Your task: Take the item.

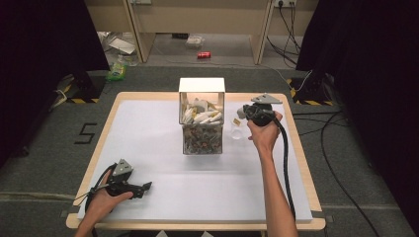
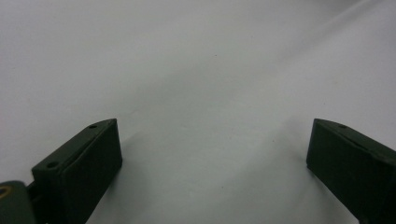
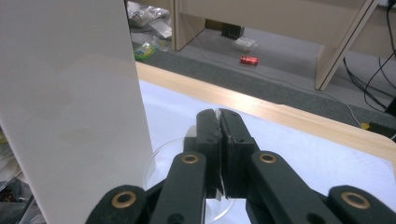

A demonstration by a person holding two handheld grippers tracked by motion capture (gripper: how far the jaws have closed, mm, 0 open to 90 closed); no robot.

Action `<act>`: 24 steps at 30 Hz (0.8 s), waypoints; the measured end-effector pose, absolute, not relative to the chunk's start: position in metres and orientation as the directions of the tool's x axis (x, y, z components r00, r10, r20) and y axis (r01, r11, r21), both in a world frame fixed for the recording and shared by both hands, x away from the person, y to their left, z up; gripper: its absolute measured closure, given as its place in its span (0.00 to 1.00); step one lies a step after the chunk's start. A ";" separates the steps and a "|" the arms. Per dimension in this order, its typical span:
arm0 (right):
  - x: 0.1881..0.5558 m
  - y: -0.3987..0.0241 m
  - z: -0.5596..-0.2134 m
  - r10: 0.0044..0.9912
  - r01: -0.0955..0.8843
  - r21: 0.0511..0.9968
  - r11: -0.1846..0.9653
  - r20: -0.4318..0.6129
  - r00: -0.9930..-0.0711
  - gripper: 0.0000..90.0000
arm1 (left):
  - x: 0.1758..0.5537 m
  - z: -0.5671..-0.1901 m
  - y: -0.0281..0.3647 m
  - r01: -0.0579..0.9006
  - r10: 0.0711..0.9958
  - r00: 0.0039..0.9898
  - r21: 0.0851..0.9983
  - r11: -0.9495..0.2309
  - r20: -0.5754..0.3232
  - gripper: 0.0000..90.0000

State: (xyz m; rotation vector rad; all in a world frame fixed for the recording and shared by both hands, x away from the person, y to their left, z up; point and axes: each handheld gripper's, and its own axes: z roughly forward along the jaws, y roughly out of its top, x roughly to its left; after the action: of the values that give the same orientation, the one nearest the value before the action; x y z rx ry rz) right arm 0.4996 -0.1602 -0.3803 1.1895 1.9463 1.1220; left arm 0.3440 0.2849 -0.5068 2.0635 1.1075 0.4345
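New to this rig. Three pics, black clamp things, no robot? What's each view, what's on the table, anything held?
No robot: a person holds a two-fingered hand tool in each hand. The high view looks down on the white-covered table. The left gripper rests near the front edge; its own camera shows its fingers wide apart over bare white surface, holding nothing. The right gripper is raised beside a tall white box filled with small packets. Its own camera shows it shut on the rim of a clear cup, with the box wall at left. The red can lies on the floor beyond.
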 end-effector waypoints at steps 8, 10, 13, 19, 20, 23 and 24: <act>0.500 -0.156 -0.382 0.898 0.410 0.871 0.269 -0.073 -0.433 0.97 | 0.344 -0.507 0.285 0.568 0.820 0.570 0.743 -0.354 -0.045 0.03; 0.501 -0.155 -0.385 0.898 0.415 0.868 0.273 -0.074 -0.435 0.97 | 0.344 -0.507 0.285 0.569 0.821 0.570 0.743 -0.352 -0.047 0.03; 0.503 -0.153 -0.386 0.897 0.420 0.865 0.273 -0.071 -0.436 0.96 | 0.344 -0.507 0.285 0.570 0.821 0.569 0.743 -0.351 -0.049 0.03; 0.505 -0.151 -0.389 0.896 0.433 0.856 0.284 -0.076 -0.438 0.95 | 0.344 -0.507 0.285 0.569 0.820 0.570 0.744 -0.350 -0.050 0.03; 0.505 -0.150 -0.390 0.896 0.433 0.856 0.282 -0.073 -0.438 0.94 | 0.344 -0.507 0.285 0.570 0.820 0.570 0.744 -0.350 -0.051 0.03; 0.505 -0.150 -0.389 0.896 0.433 0.857 0.281 -0.073 -0.438 0.93 | 0.344 -0.507 0.285 0.570 0.820 0.569 0.744 -0.348 -0.052 0.03; 0.505 -0.150 -0.389 0.896 0.433 0.857 0.280 -0.071 -0.438 0.93 | 0.344 -0.507 0.285 0.571 0.820 0.570 0.743 -0.350 -0.051 0.03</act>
State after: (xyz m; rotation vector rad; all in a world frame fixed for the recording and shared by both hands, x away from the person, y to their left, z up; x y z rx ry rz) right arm 0.5049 -0.1498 -0.3889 1.1893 1.9930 1.0744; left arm 0.3441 0.2851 -0.5067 2.0621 1.1084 0.4302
